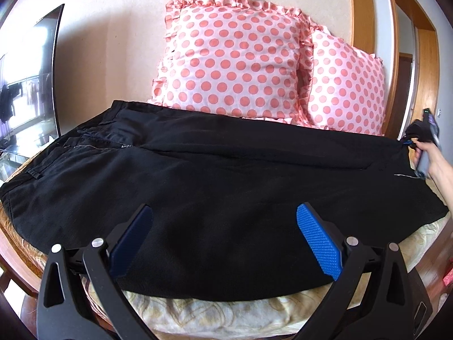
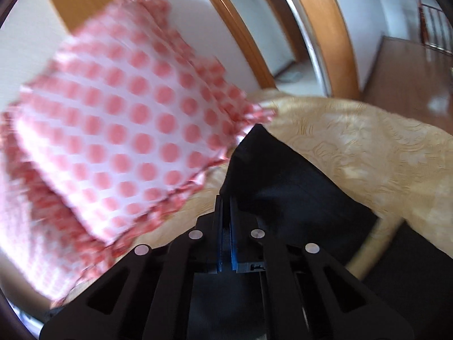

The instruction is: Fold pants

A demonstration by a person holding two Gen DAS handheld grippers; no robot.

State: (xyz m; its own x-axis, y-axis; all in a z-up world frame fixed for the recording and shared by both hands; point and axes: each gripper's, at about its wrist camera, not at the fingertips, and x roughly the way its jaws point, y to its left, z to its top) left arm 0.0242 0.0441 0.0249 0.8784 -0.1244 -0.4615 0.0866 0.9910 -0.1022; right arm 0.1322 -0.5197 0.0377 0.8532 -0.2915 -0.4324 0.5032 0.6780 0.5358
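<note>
Black pants (image 1: 215,175) lie spread across the bed, waistband and zipper at the left, leg ends at the right. My left gripper (image 1: 223,221) is open, its blue pads (image 1: 317,240) hovering over the near edge of the pants. My right gripper (image 2: 225,201) is shut on the hem end of the pants (image 2: 283,187) and holds it lifted; it also shows in the left wrist view (image 1: 419,144) at the far right edge, held by a hand.
Two pink polka-dot pillows (image 1: 235,56) lean against the wall behind the pants; one shows blurred in the right wrist view (image 2: 119,141). A beige patterned bedspread (image 2: 354,147) covers the bed. A TV screen (image 1: 31,79) stands at the left. A wooden door frame (image 2: 325,34) is at the right.
</note>
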